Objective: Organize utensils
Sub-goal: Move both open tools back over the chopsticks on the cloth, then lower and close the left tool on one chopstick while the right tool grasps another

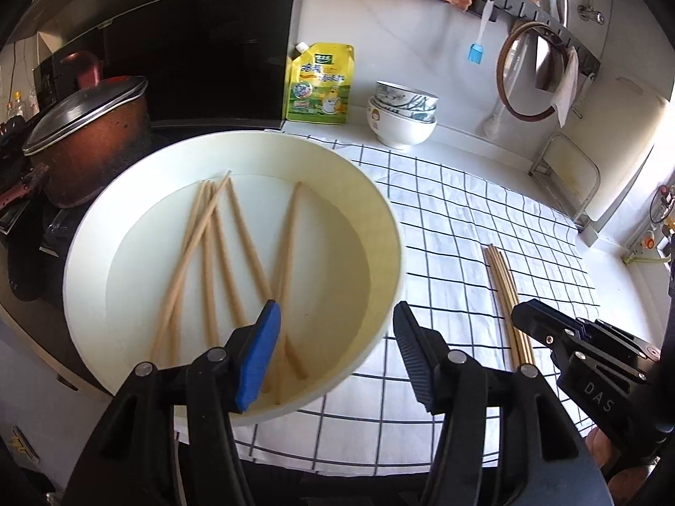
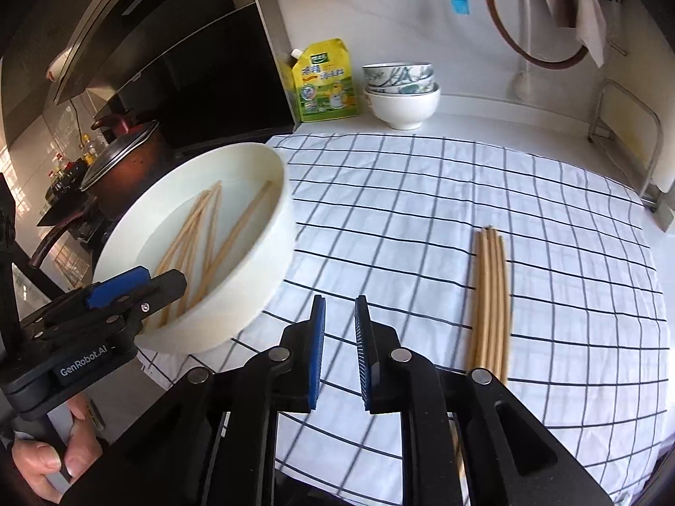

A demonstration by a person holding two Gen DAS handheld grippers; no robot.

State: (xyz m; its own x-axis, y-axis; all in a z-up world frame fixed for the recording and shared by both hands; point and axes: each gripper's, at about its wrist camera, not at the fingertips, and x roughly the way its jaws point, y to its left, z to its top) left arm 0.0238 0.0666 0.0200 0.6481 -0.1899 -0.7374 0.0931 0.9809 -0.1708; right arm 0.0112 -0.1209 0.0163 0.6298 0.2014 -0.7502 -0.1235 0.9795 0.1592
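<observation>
A wide white basin (image 1: pixel 379 227) (image 2: pixel 261 278) sits at the left of a white checked cloth (image 1: pixel 455 211) (image 2: pixel 400 194) and holds several loose wooden chopsticks (image 1: pixel 211 244) (image 2: pixel 198 227) lying crossed. A tidy bundle of chopsticks (image 1: pixel 506 295) (image 2: pixel 489 295) lies on the cloth to the right. My left gripper (image 1: pixel 337 312) hangs open over the basin's near rim, with nothing between its fingers. My right gripper (image 2: pixel 339 301) hovers over the cloth between basin and bundle, its blue pads a narrow gap apart and holding nothing. Its tip (image 1: pixel 523 312) shows beside the bundle in the left wrist view.
A brown lidded pot (image 1: pixel 84 143) stands on the stove left of the basin. Against the back wall are a yellow pouch (image 1: pixel 320 84) and stacked bowls (image 1: pixel 400 114). A blue brush (image 1: pixel 476 52) and a round lid (image 1: pixel 531 71) hang on the wall. A metal rack (image 1: pixel 565 177) stands at the right.
</observation>
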